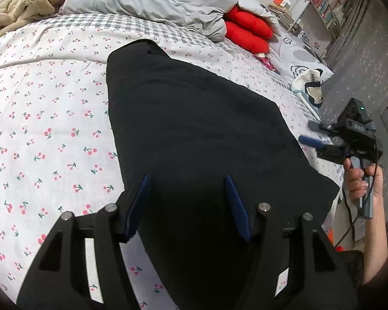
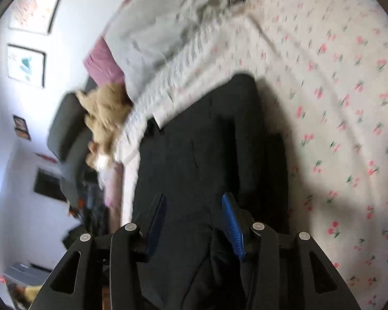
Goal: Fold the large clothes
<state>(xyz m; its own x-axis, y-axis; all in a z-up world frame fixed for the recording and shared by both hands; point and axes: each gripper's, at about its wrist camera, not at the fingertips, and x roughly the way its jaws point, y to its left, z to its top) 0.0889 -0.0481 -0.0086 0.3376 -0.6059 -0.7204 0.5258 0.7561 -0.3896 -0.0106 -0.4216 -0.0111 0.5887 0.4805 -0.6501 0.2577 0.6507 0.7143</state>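
A large black garment (image 1: 194, 118) lies folded into a long flat shape on the cherry-print bed sheet (image 1: 51, 118). My left gripper (image 1: 187, 177) hovers over the garment's near end with its jaws apart, and the blue pads press on nothing. In the left wrist view my right gripper (image 1: 307, 131) is held by a hand (image 1: 359, 178) just off the garment's right edge, fingers apart and empty. The blurred right wrist view shows the right gripper (image 2: 194, 196) open above the black garment (image 2: 207, 142), which runs away from it along the bed.
A crumpled grey duvet (image 1: 155, 0), two red cushions (image 1: 248, 31) and a patterned pillow (image 1: 297, 59) lie at the far end of the bed. A beige plush toy (image 1: 20, 2) sits at the far left. A bookshelf (image 1: 328, 5) stands beyond the bed's right edge.
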